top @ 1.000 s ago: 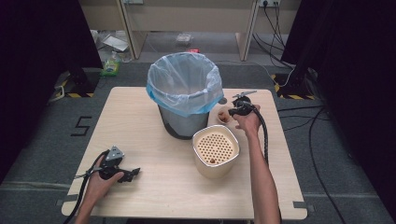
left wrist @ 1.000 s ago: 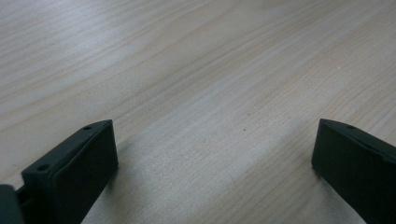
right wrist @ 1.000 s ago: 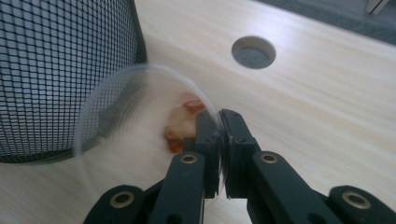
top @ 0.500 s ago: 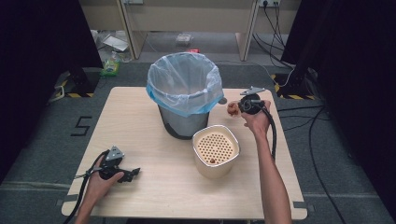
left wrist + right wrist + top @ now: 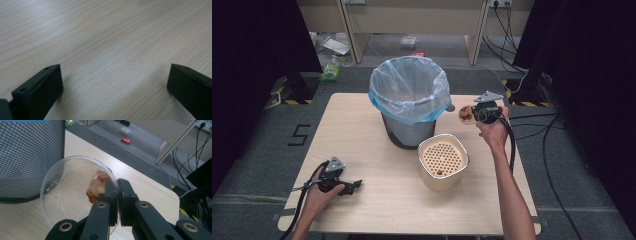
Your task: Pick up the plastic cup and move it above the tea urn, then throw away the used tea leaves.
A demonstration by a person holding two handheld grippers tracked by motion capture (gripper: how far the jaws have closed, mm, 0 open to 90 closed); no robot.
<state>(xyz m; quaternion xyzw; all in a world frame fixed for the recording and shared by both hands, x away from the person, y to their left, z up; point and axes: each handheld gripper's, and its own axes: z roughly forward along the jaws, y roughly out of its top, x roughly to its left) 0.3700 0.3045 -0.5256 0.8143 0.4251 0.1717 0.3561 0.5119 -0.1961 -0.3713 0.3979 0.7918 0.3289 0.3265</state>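
Note:
A clear plastic cup (image 5: 70,192) with reddish-white food scraps (image 5: 96,188) inside hangs tipped on its side, and my right gripper (image 5: 117,186) is shut on its rim. From above, the right gripper (image 5: 473,114) and cup (image 5: 465,114) sit just right of the mesh bin (image 5: 409,100), which has a pale blue liner. The bin's mesh wall (image 5: 27,157) stands close to the cup's left. A cream container with a perforated top (image 5: 443,160) stands in front of the bin, with a small scrap (image 5: 439,172) on it. My left gripper (image 5: 357,185) rests open on the table's front left, its jaws wide apart over bare wood (image 5: 113,82).
The wooden table (image 5: 362,135) has free room on its left half and along the front. Cables (image 5: 537,125) trail off the right edge to the floor. A red can (image 5: 125,140) lies on the floor beyond the table.
My right gripper has carried the cup a little to the right and farther back, beside the bin. The left gripper has stayed put.

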